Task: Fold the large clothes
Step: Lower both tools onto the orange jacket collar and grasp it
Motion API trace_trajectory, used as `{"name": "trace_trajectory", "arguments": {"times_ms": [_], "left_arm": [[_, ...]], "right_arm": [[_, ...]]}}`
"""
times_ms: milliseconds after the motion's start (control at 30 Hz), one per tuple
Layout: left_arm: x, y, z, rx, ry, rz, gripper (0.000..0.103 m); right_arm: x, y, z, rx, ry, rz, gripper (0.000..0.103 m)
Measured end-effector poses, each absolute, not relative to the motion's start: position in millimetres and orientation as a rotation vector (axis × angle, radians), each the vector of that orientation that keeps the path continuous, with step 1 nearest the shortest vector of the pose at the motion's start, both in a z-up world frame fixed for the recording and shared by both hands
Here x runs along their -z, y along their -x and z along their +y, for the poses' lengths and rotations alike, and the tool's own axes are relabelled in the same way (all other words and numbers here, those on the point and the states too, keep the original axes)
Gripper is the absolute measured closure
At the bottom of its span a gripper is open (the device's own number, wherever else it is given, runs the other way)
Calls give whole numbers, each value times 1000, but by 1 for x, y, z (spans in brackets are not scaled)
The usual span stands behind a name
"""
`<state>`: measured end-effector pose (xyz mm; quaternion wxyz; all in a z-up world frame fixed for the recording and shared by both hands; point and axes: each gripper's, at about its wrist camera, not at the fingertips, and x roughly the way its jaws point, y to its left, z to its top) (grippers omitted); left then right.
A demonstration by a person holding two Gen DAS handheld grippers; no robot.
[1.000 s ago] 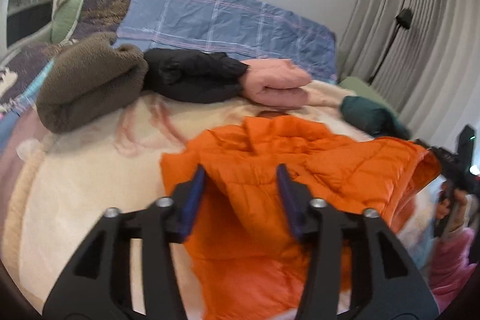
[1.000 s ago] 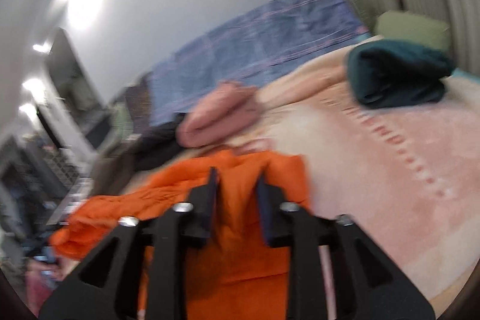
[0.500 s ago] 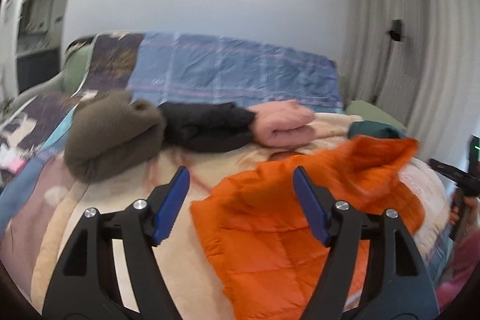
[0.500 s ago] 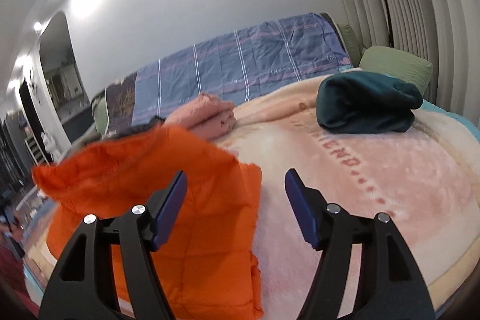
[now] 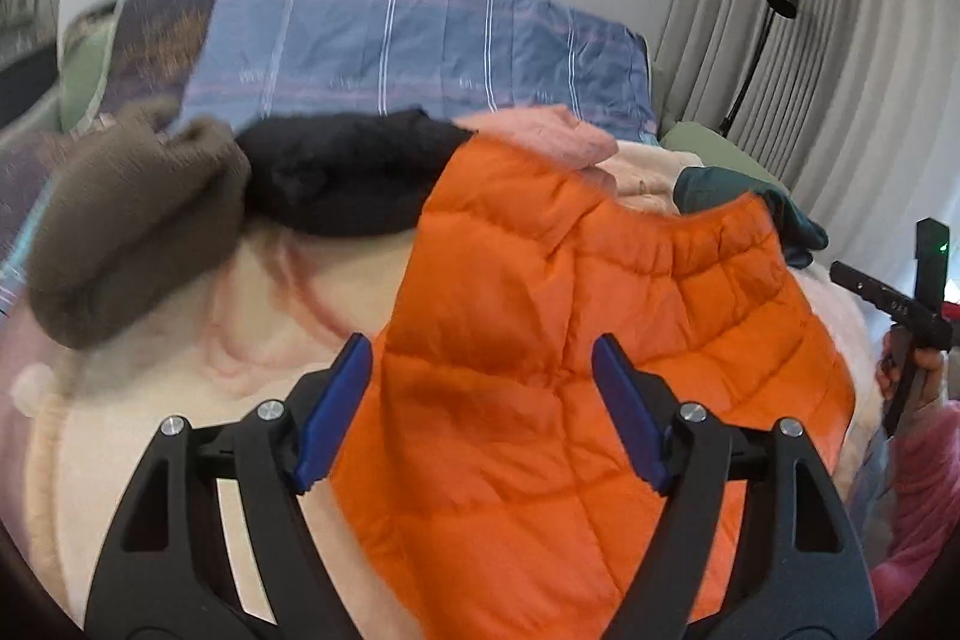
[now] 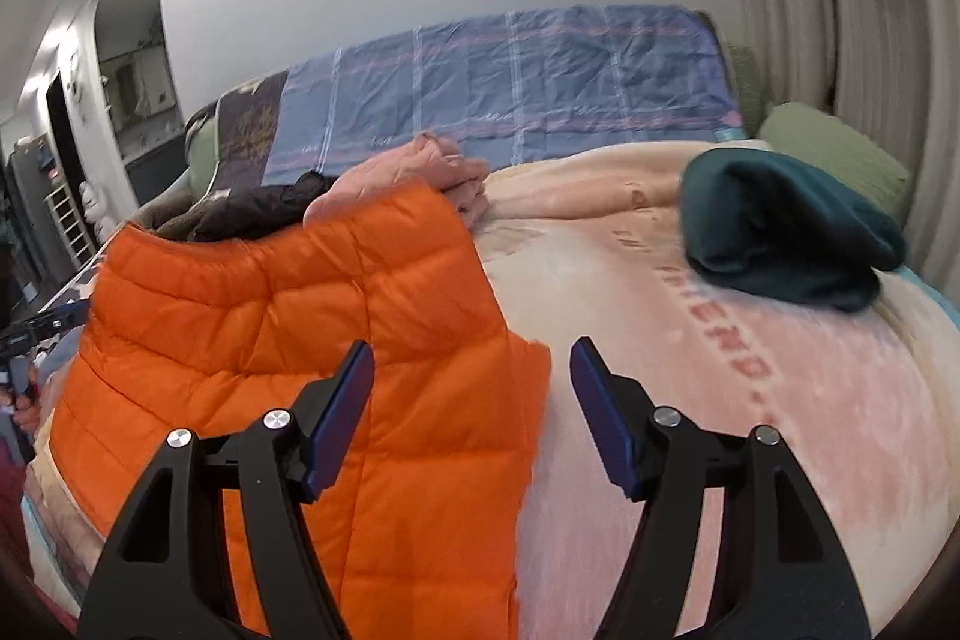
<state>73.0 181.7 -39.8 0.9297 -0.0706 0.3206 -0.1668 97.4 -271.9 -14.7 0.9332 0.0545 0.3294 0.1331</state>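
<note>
Left claw [image 5: 480, 388] spread wide, gripping nothing, poised above one orange puffer jacket [image 5: 570, 340]. Right claw [image 6: 471, 388] likewise spread wide and empty, above that jacket's edge [image 6: 300, 340] and the bare blanket [image 6: 750, 400]. Jacket lying on the cream and pink blanket over the bed, its far edge raised in a curl. Four folded bundles farther back on the bed: one brown fleece [image 5: 132, 220], one black garment [image 5: 348, 172] beside it, one pink garment [image 6: 420, 166] just behind the jacket, one dark green garment [image 6: 786, 232] well apart to the right. One blue checked quilt [image 6: 510, 88] at the head of the bed. Two green pillows [image 6: 834, 148] near the curtain [image 5: 840, 40].
</note>
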Motion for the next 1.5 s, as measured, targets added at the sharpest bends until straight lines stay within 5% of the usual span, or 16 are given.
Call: {"name": "trace_trajectory", "arguments": {"times_ms": [233, 300, 333, 367, 400, 433, 633, 833, 900, 967, 1000, 1167, 1233, 1333, 1500], "left_arm": [[73, -132, 181, 428, 244, 812, 27], [78, -137, 181, 433, 265, 825, 37], [78, -138, 181, 438, 270, 827, 48], [78, -139, 181, 436, 272, 828, 76], [77, -139, 180, 433, 275, 829, 95], [74, -137, 181, 426, 277, 818, 100], [36, -106, 185, 365, 220, 670, 101], [80, -136, 177, 173, 37, 815, 100], [108, -148, 176, 131, 4, 887, 100], [114, -149, 181, 129, 36, 905, 100], [109, -147, 187, 129, 65, 892, 99], [56, -127, 191, 82, 62, 745, 96], [26, -114, 174, 162, 80, 664, 90], [5, -104, 125, 292, 34, 617, 66], [52, -129, 61, 252, -92, 754, 62]], "right_arm": [[47, -176, -256, -407, -114, 889, 31], [55, -186, -255, -414, -135, 921, 31], [58, -190, -257, -417, -164, 925, 39], [59, -191, -257, -424, -181, 923, 76], [58, -193, -258, -423, -211, 926, 93], [54, -192, -260, -413, -230, 905, 98], [22, -184, -252, -417, -233, 768, 100], [83, -213, -222, -176, 2, 958, 100], [93, -212, -224, -168, -7, 962, 96], [81, -205, -237, -141, -62, 933, 70], [75, -202, -243, -131, -82, 911, 67], [13, -163, -252, -188, -167, 749, 66], [-3, -149, -231, -271, -160, 701, 65], [0, -144, -188, -312, -66, 700, 57], [60, -164, -151, -312, -38, 840, 53]]}}
